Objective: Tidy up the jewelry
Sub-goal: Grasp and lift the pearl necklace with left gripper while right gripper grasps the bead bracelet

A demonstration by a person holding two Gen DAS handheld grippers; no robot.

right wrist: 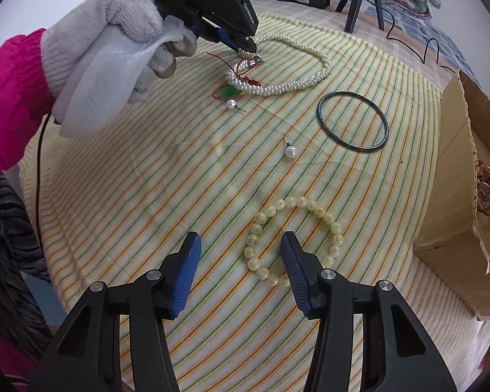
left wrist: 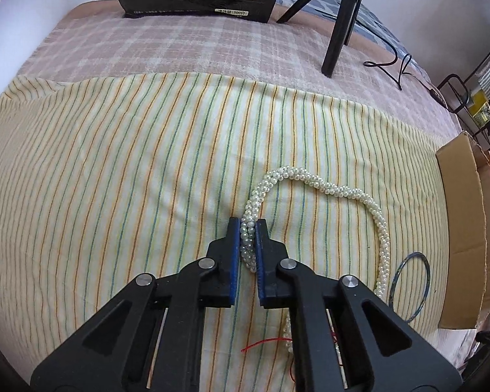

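The left gripper (left wrist: 248,238) points steeply down, and its two blue pads (left wrist: 234,245) are squeezed tight on a pearl necklace (left wrist: 310,179). From the right wrist view, a hand in a grey-white glove (right wrist: 114,49) holds this gripper by its handle (a bright pink sleeve (right wrist: 13,98) shows at the wrist). The right gripper (right wrist: 240,254) also tilts down. Its jaws stand apart with nothing pressed between them, and one blue pad (right wrist: 294,261) sits over a yellow bead bracelet (right wrist: 294,238).

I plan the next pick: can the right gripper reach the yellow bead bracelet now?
Probably yes: the right gripper is open just above the yellow bead bracelet, one finger over its ring, nothing between.
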